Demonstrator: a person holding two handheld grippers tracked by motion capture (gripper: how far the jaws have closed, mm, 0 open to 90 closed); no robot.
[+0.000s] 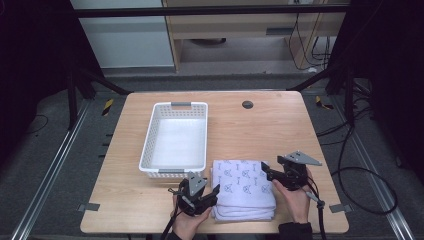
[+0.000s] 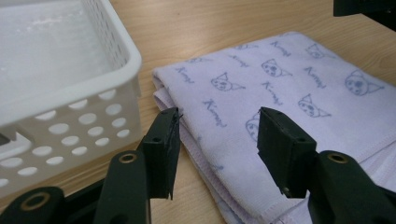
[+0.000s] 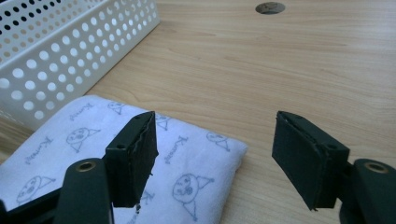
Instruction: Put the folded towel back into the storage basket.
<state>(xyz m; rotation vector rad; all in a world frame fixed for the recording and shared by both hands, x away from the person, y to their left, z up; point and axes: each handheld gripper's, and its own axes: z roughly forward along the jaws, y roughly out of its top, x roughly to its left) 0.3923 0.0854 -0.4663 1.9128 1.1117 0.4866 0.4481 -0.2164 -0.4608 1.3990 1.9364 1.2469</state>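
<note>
Black fingers (image 2: 161, 154) of the left gripper (image 2: 217, 156) stand apart, straddling the near-left edge of a folded towel (image 2: 280, 98) without touching it. Across the stack, the right gripper (image 3: 215, 161) also has its fingers (image 3: 133, 161) spread wide, one above the towel's corner, the other over bare desk (image 3: 289, 60).

Soft, light and limp, the cloth would likely sag if pinched by one layer; taking all the folded edges together at opposite sides looks safest.

Just beyond the left fingers sits a white basket (image 2: 70, 88), empty in the high view, which alone shows both hands flanking the towel; the gripper views reveal its stacked layers and cat print.
</note>
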